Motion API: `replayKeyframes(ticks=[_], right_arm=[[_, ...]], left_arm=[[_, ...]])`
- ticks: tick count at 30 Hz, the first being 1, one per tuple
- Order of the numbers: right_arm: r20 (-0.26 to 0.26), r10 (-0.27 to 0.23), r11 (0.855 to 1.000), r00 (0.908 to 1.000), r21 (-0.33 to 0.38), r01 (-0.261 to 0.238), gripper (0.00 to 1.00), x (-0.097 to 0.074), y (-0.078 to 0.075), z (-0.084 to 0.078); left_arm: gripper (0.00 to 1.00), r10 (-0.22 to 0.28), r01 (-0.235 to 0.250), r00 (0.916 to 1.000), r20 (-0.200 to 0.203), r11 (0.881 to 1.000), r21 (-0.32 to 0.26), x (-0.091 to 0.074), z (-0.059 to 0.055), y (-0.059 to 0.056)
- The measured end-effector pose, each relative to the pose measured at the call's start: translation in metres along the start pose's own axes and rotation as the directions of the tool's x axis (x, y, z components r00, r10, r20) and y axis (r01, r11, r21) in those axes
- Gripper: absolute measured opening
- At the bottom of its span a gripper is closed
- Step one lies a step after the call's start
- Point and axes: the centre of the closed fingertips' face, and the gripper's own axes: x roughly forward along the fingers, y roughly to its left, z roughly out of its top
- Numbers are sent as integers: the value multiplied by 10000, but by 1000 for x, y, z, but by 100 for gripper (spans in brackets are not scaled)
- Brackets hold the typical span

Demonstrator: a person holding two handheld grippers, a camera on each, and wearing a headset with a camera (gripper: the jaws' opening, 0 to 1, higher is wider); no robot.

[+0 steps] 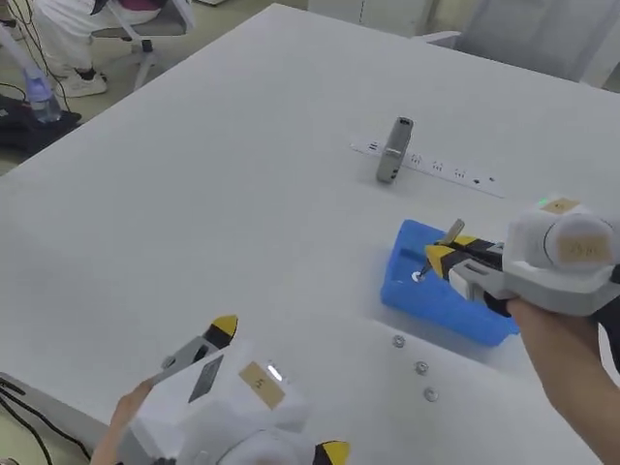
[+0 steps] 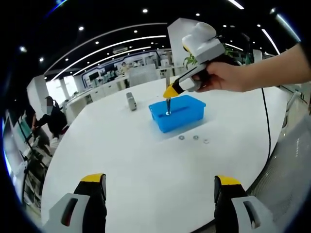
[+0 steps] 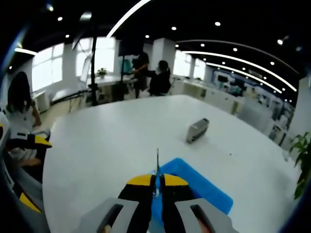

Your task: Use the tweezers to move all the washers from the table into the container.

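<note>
My right gripper (image 1: 438, 257) is shut on thin metal tweezers (image 1: 422, 272). Their tip points down into the blue container (image 1: 441, 308), and something small and shiny glints at the tip; I cannot tell if it is a washer. Three small washers (image 1: 420, 367) lie in a row on the white table just in front of the container. In the left gripper view the right gripper (image 2: 171, 91) hovers over the container (image 2: 180, 115), tweezers (image 2: 168, 106) hanging down, washers (image 2: 196, 137) near it. In the right gripper view the tweezers (image 3: 157, 167) rise between the shut jaws. My left gripper (image 1: 279, 389) is open and holds nothing, near the table's front edge.
A grey upright device (image 1: 394, 148) stands on a white power strip (image 1: 441, 169) behind the container. The white table (image 1: 213, 194) spreads wide to the left. A seated person and chair (image 1: 136, 24), a bottle (image 1: 37, 97) and cables lie beyond its far left edge.
</note>
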Motion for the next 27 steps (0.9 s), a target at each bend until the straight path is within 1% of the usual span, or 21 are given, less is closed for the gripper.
replayKeyframes(ticks=[1, 4, 7, 12, 14, 20, 22, 24, 27], right_arm=[[-113, 7, 10000, 9999, -21, -7, 2, 3, 0, -4], [-247, 0, 10000, 9997, 8, 0, 2, 10, -2, -13], [-288, -28, 10000, 9996, 84, 30, 2, 14, -5, -17], [-409, -151, 9998, 9990, -125, 146, 2, 21, -8, -22], [-458, -99, 9999, 9989, -72, 96, 2, 23, -8, -25], [-456, -101, 9997, 9989, -231, 90, 2, 26, -7, -27], [-566, -158, 9991, 9983, -408, 135, 2, 26, -7, -30], [-459, -155, 9990, 9988, -433, 135, 2, 27, -7, -29], [-442, -186, 9984, 9989, -543, 162, 2, 27, -7, -29]], left_arm=[[94, 18, -18, 10000, -33, 10000, 2, 0, -1, 0], [94, 33, -33, 10000, -89, 10000, 2, 0, -1, 1], [94, 43, -43, 9999, -98, 10000, 47, 1, -1, 1], [94, 56, -55, 9998, -175, 10000, 60, 2, -3, 1], [94, 61, -60, 9998, -194, 10000, 52, 2, -3, 1], [93, 17, -15, 9998, -211, 10000, 72, 2, -3, 0], [93, -2, 4, 9997, -231, 10000, 88, 2, -3, -1], [93, -5, 7, 9997, -238, 10000, 91, 2, -3, -1], [93, -33, 33, 9998, -190, 10000, 36, 2, -2, -1]])
